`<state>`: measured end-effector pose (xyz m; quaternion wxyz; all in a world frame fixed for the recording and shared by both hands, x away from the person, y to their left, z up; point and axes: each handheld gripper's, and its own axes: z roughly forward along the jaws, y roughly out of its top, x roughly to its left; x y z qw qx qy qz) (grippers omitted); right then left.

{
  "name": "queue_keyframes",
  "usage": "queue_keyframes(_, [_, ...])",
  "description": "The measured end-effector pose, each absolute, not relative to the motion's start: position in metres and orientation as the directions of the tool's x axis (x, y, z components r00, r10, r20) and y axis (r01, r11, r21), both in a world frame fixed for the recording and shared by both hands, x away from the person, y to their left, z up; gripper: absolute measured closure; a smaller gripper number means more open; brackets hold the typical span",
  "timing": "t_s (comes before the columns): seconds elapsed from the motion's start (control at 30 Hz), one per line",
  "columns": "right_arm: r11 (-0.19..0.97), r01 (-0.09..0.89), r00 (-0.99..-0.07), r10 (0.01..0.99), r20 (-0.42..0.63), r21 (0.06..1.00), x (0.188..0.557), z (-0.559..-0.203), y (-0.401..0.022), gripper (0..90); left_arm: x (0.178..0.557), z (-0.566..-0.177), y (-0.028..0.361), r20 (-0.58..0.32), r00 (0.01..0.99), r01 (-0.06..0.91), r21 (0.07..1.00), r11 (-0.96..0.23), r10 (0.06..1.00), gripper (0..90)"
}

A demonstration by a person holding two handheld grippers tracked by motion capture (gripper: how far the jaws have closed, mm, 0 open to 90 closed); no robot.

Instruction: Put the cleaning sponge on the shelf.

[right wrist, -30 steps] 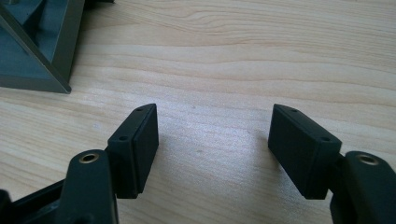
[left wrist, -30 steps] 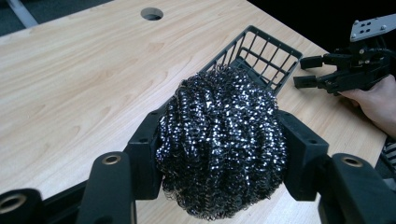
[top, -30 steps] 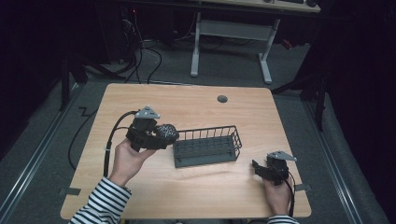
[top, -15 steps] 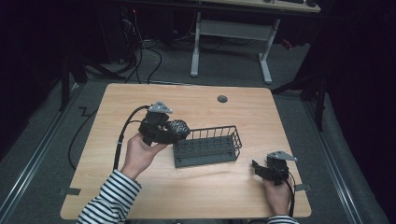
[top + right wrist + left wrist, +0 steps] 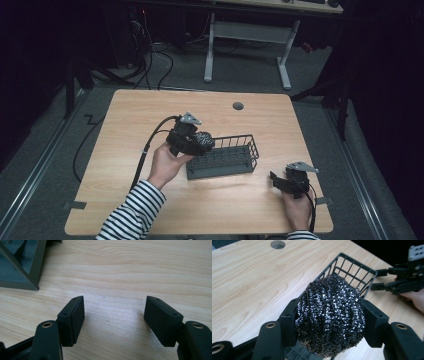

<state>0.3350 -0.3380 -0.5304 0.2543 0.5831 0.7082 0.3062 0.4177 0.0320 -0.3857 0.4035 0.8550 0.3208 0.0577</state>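
Observation:
A dark steel-wool scourer [image 5: 330, 317] sits between the two black jaws of my left gripper [image 5: 200, 145], which is shut on it. The ball [image 5: 205, 138] hangs over the left end of a dark wire basket [image 5: 222, 167] in the middle of the wooden table. From the left gripper view the basket's rim [image 5: 352, 267] runs just behind the scourer. My right gripper [image 5: 274, 181] rests low near the table's front right, a hand's width from the basket. Its jaws stand open [image 5: 113, 315] over bare wood. The basket's corner [image 5: 22, 265] shows at the upper left of the right gripper view.
A round cable hole [image 5: 238, 106] sits near the table's far edge. The left gripper's cable [image 5: 150, 145] loops off the table's left side. Another desk's frame [image 5: 250, 30] stands beyond the table. The right gripper [image 5: 384, 281] shows past the basket in the left gripper view.
My left hand has carried the scourer to the right and a little down, from beside the basket to over its left end. The right gripper has not moved.

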Motion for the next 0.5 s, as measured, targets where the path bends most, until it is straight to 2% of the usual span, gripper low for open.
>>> queue_keyframes(0.1, [0.135, 0.671, -0.191, 0.981, -0.005, 0.729, 0.335, -0.53, -0.338, 33.0, 0.419, -0.39, 0.03, -0.171, 0.786, 0.511, 0.72, -0.469, 0.595, 40.5])
queue_keyframes(0.4, [0.134, 0.67, -0.194, 0.981, -0.003, 0.731, 0.335, -0.53, -0.338, 32.6, 0.419, -0.408, 0.018, -0.112, 0.781, 0.501, 0.699, -0.509, 0.615, 38.7])
queue_keyframes(0.5, [0.134, 0.67, -0.194, 0.981, -0.003, 0.731, 0.335, -0.53, -0.338, 32.7, 0.42, -0.412, 0.017, -0.134, 0.778, 0.514, 0.698, -0.498, 0.614, 38.3])
